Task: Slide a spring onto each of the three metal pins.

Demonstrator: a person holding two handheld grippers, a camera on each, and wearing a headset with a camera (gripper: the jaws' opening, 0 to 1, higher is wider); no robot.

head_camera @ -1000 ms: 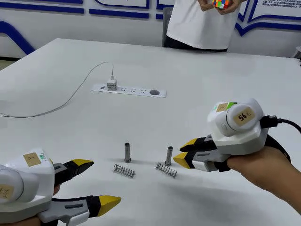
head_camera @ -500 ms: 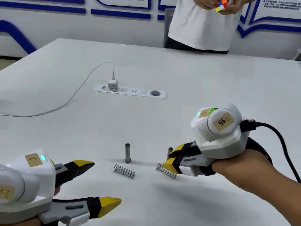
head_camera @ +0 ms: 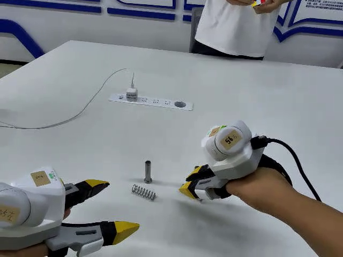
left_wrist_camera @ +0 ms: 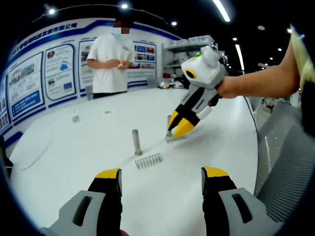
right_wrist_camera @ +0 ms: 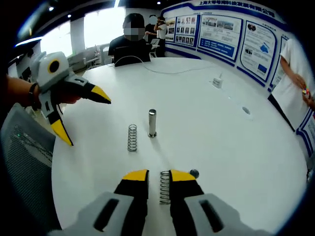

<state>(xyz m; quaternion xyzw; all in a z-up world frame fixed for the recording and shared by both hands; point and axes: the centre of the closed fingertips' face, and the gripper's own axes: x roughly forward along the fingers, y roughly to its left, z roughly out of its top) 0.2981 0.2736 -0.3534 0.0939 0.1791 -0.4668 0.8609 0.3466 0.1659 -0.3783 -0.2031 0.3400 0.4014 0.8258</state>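
Low on the desk [head_camera: 225, 96] with the right hand-held gripper [right_wrist_camera: 159, 174], jaws narrowly apart astride a spring [right_wrist_camera: 165, 187], likely to pinch it for the pin [right_wrist_camera: 194, 173] just beside. Holding the left hand-held gripper [left_wrist_camera: 161, 173] off, jaws wide apart, to leave room.

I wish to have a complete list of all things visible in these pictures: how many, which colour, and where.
Large white table: one, white, under everything.
Short grey metal pins: two, grey; one upright mid-table, one beside the right gripper tips.
Coiled silver springs: two, silver; one lying by the free pin, one between the right gripper's jaws.
White power strip: one, white, far mid-table, with a white plug and thin cable.
Person in a white shirt: one, beyond the table, holding a multicoloured cube.
Person in a dark shirt: one, at the table.
Left gripper: one, grey with yellow tips, wide open.
Right gripper: one, same colours, jaws narrowly apart around a spring.
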